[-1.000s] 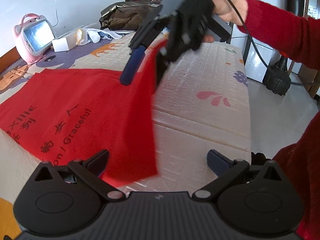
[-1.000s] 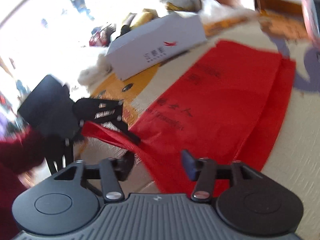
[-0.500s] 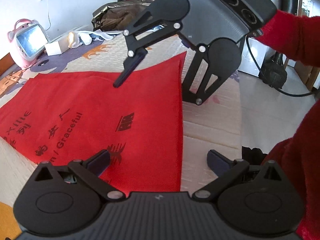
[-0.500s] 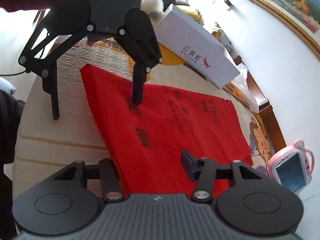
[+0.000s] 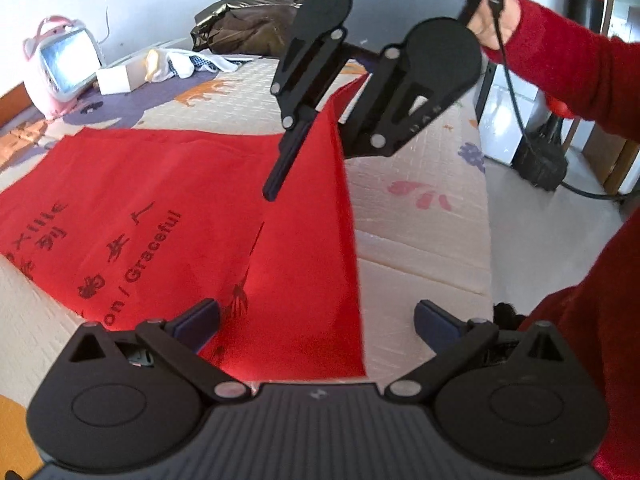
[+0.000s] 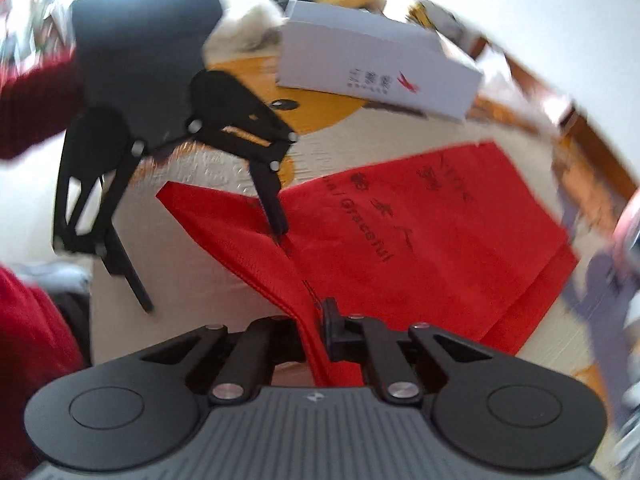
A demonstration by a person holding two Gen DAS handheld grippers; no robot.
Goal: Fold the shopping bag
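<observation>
Shopping bag [image 5: 168,200]: red, soft, light, limp; best taken at edges.
Right hand-held gripper [image 6: 316,332]: clamped on near edge.
Left hand-held gripper [image 5: 316,320]: spread wide, empty.

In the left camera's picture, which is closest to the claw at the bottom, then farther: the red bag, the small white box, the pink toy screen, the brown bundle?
From the left claw:
1. Red bag, lying between its open fingers.
2. White box, far left.
3. Pink toy screen, left of the box, too close to rank against it.
4. Brown bundle, at the back.
</observation>
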